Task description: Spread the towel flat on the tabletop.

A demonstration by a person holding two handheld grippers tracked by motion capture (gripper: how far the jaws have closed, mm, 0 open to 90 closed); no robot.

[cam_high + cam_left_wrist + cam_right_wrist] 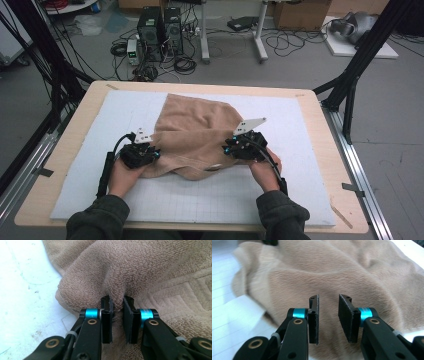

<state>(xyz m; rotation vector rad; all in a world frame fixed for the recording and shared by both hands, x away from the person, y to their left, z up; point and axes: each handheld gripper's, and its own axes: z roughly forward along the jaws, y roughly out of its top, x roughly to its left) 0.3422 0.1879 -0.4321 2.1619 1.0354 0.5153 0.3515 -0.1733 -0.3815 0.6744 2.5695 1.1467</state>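
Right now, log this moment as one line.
left gripper: shut on towel fold | right gripper: open over towel | towel: rumpled on white mat

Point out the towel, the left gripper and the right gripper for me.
towel [192,125]: high view, flat middle of the cloth.
left gripper [117,305]: left gripper view, between its fingertips, pinching a towel fold.
right gripper [328,305]: right gripper view, between its parted fingertips, above the towel.
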